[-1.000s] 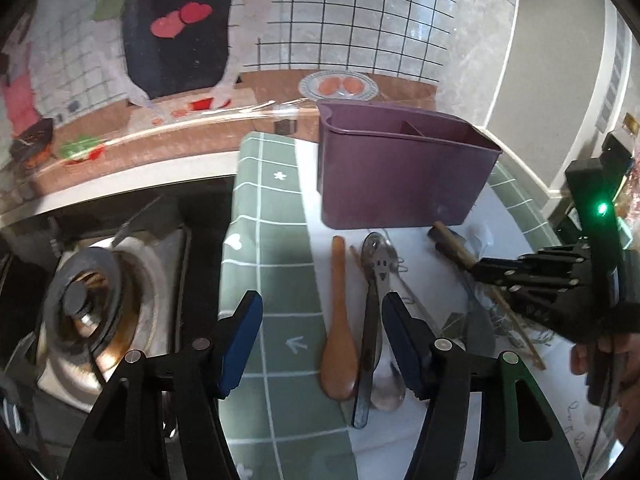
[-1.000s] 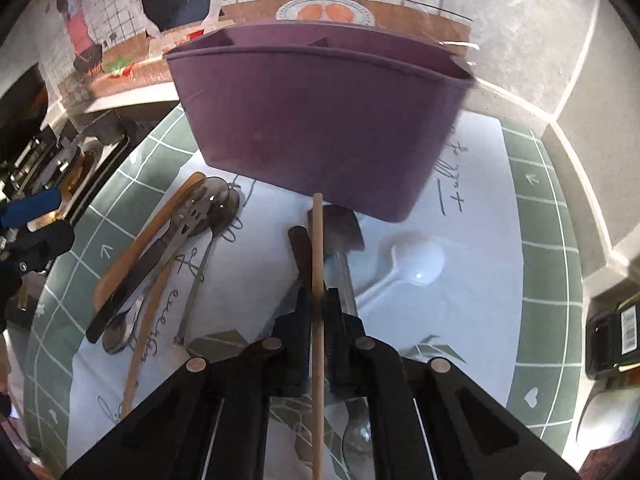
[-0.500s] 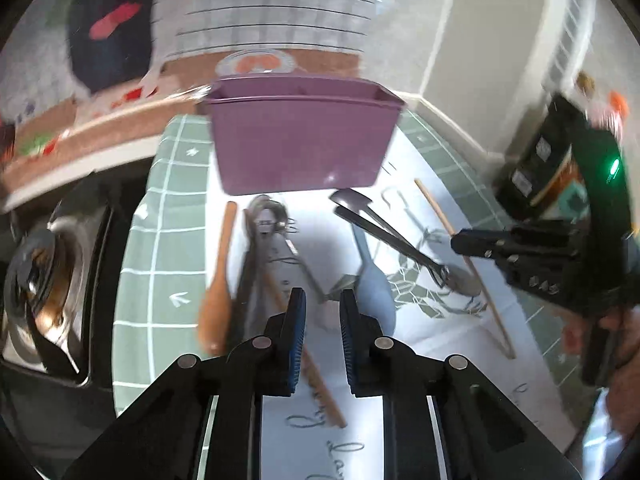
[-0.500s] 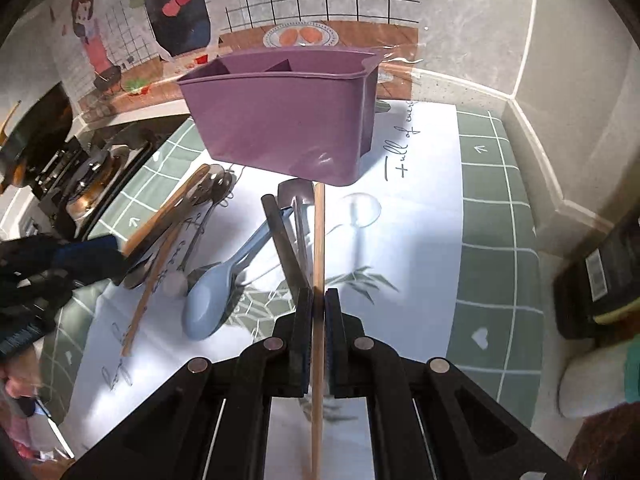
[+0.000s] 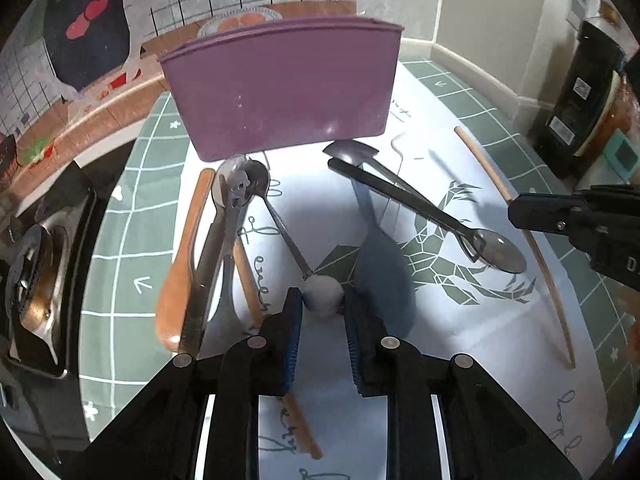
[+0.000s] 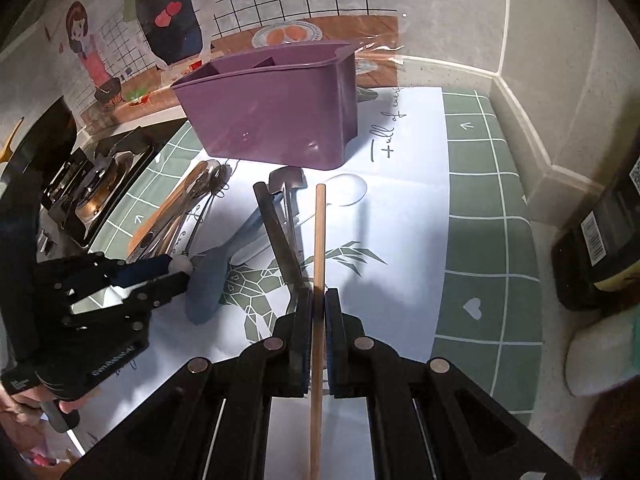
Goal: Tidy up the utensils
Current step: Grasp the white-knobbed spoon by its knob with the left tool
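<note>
A purple utensil caddy (image 5: 280, 92) (image 6: 272, 120) stands at the back of the mat. In front of it lie a wooden spoon (image 5: 180, 264), metal utensils (image 5: 232, 208), a blue spoon (image 5: 380, 268) and a steel spoon (image 5: 496, 252). My left gripper (image 5: 322, 300) (image 6: 180, 270) points down at a thin metal spoon's white ball end (image 5: 322, 294). Its jaws are opening slightly, and the ball sits snug between the blue pads. My right gripper (image 6: 318, 296) (image 5: 516, 210) is shut on a wooden chopstick (image 6: 319, 240) that points toward the caddy.
A gas stove (image 6: 92, 188) lies left of the green checked mat (image 6: 488, 184). A second chopstick (image 5: 248, 276) lies under the left gripper. Dark bottles (image 5: 588, 80) stand at the right by the wall. A clear spoon (image 6: 348, 192) lies near the caddy.
My left gripper narrowed from wide open and moved right, from over the wooden spoon to the white ball end. My right gripper drew back from the caddy with the chopstick.
</note>
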